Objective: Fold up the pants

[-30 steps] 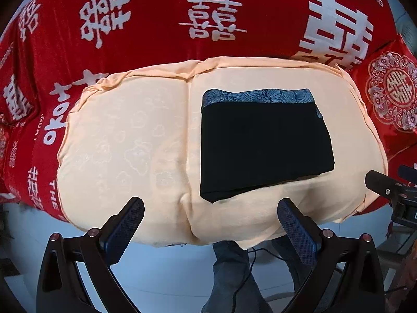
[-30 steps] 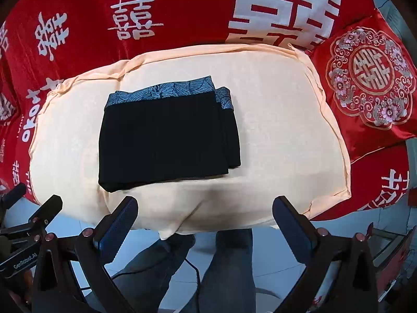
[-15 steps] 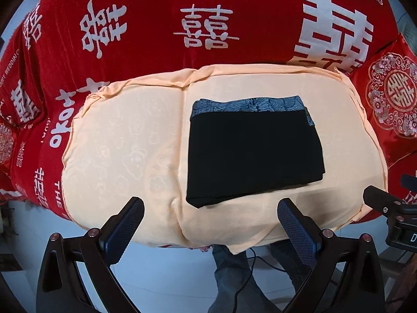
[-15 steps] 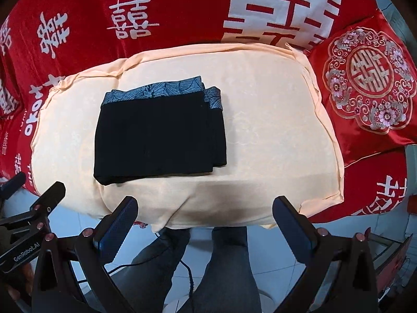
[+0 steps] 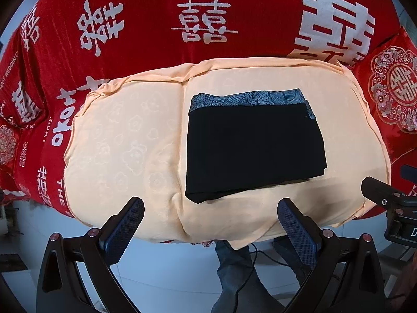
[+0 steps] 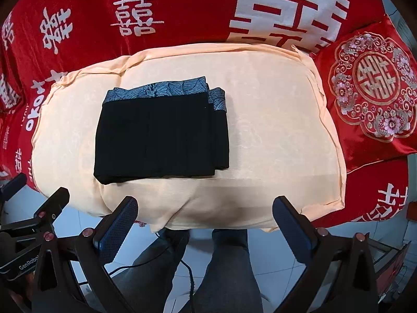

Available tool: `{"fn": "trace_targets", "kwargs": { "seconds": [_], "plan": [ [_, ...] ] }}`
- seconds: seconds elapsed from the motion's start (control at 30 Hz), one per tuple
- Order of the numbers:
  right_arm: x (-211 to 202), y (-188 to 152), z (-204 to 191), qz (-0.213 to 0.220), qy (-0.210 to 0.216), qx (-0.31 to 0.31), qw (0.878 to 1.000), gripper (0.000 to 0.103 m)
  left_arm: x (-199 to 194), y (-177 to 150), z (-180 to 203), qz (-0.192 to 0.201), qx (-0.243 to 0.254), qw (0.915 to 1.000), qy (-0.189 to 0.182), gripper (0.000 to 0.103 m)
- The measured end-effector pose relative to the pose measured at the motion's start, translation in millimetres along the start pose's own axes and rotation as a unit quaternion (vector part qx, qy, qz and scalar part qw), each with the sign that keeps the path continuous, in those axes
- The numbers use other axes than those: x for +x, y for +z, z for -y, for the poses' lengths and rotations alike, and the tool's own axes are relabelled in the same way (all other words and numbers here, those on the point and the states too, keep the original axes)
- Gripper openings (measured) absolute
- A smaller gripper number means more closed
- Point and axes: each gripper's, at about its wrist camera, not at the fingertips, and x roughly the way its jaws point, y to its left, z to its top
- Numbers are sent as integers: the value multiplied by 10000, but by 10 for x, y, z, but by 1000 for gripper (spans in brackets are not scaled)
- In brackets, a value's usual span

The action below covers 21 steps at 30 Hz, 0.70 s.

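Note:
Black pants [image 5: 254, 146] with a grey-blue patterned waistband lie folded into a flat rectangle on a peach cloth [image 5: 125, 140]. They also show in the right wrist view [image 6: 161, 135]. My left gripper [image 5: 209, 214] is open and empty, held back over the near edge of the cloth, below the pants. My right gripper [image 6: 204, 212] is open and empty, also back from the near edge, to the right of the pants. Neither touches the pants.
The peach cloth [image 6: 273, 130] covers a sofa seat with a red wedding-print cover [image 5: 203, 26]. A red embroidered cushion [image 6: 372, 86] leans at the right. The person's legs [image 6: 226, 266] and a cable stand on the pale tiled floor below. The other gripper [image 5: 391, 208] shows at the right edge.
Both grippers have drawn back and up from the cloth, so the pants look smaller and farther. The pants have not moved. Both stay open.

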Motion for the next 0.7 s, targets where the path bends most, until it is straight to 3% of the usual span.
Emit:
{"fn": "trace_targets", "kwargs": {
  "seconds": [0.7],
  "plan": [
    [57, 155, -22, -71, -44, -148, 9999, 103, 45, 112, 35, -42, 35, 10000, 14, 103]
  ]
}}
